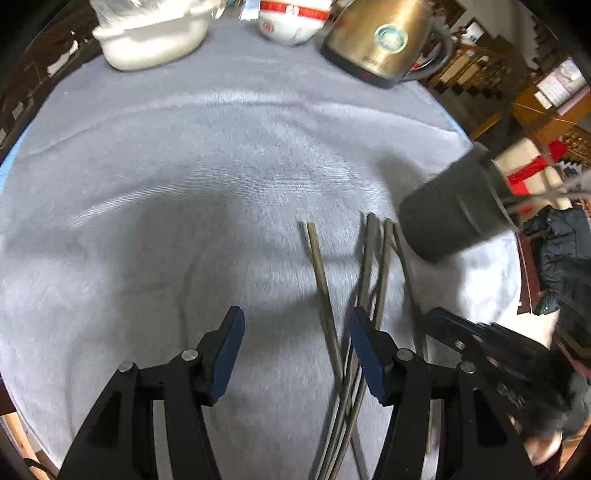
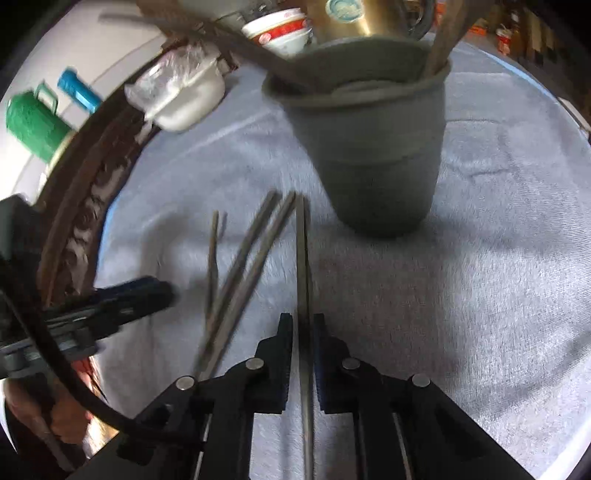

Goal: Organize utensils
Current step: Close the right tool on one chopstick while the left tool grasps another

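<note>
Several dark chopsticks [image 1: 364, 295] lie on the grey cloth [image 1: 184, 184]. A dark grey cup [image 2: 376, 147] stands just beyond them and holds a few utensils; in the left wrist view the cup [image 1: 450, 210] appears at the right. My right gripper [image 2: 303, 328] is shut on one chopstick [image 2: 303, 258] that points toward the cup. My left gripper [image 1: 295, 328] is open and empty, just left of the chopsticks; it also shows in the right wrist view [image 2: 147, 295].
A gold kettle [image 1: 380, 40], a white bowl with a red band [image 1: 291, 18] and a white lidded pot [image 1: 151, 40] stand at the table's far edge. A green flask [image 2: 33, 125] stands off the table at the left. The table edge is near at right.
</note>
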A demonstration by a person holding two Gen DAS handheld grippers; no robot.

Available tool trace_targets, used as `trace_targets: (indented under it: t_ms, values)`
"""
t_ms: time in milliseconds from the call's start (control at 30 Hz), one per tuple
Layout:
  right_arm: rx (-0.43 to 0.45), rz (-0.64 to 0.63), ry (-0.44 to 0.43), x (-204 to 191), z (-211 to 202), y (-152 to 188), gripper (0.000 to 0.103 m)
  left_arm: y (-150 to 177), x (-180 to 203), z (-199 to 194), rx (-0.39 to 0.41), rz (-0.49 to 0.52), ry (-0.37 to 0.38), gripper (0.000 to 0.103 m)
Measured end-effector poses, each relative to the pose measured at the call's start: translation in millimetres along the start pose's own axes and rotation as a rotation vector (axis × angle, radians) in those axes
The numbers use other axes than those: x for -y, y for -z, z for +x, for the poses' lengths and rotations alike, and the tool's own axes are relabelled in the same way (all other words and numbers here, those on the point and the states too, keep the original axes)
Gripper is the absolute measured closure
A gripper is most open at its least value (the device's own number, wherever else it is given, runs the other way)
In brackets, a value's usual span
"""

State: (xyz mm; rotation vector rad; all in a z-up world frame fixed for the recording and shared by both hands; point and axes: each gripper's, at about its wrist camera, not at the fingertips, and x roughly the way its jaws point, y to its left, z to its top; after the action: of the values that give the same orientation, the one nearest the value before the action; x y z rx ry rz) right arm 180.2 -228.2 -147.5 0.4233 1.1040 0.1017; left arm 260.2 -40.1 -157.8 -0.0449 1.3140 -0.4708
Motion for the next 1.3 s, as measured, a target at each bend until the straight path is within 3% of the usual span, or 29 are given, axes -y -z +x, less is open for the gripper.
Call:
trace_targets:
  t_ms: [133, 300, 400, 567, 833, 967, 1100, 1133, 1167, 1200, 1300]
  values:
    - [0.036, -0.019, 0.061, -7.5, 0.9, -9.3, 0.089, -13.5, 4.8, 12.0, -0.009, -0.021, -0.005, 0.043]
    - [0.019, -0.026, 0.111, -16.7, 20.3, -17.6, 0.089, -16.1, 5.2, 12.7, -0.015, -0.036, -0.020, 0.046]
    - [0.030, -0.038, 0.125, -16.7, 25.6, -16.7, 0.091, -15.6, 6.1, 12.3, -0.005, 0.005, -0.070, 0.064]
    - [0.016, -0.049, 0.123, -14.0, 22.7, -11.9, 0.095, -14.9, -11.2, 11.0, -0.010, -0.045, 0.033, 0.083]
    - [-0.082, -0.064, 0.130, -18.4, 20.9, -5.4, 0.093, -20.4, -28.6, 11.7, -0.063, -0.118, 0.023, 0.083]
    - [-0.094, -0.028, 0.144, -18.4, 25.7, -15.2, 0.093, -29.4, -18.3, 17.9, -0.076, -0.131, 0.022, 0.064]
    - [-0.073, -0.037, 0.174, -23.0, 31.3, -22.8, 0.093, -29.6, -5.0, 22.8, -0.049, -0.112, -0.030, 0.064]
    - [-0.068, -0.050, 0.178, -24.0, 32.5, -24.0, 0.093, -30.4, -4.4, 23.5, -0.036, -0.111, -0.043, 0.072]
    - [-0.060, -0.065, 0.182, -25.3, 33.2, -23.9, 0.093, -31.1, -4.5, 24.4, -0.030, -0.110, -0.058, 0.089]
    - [-0.057, -0.075, 0.186, -29.0, 37.2, -26.9, 0.094, -31.8, -6.5, 26.1, -0.028, -0.114, -0.065, 0.094]
    - [-0.047, -0.096, 0.192, -32.7, 38.0, -25.7, 0.097, -30.3, -14.8, 25.8, -0.006, -0.162, -0.016, 0.095]
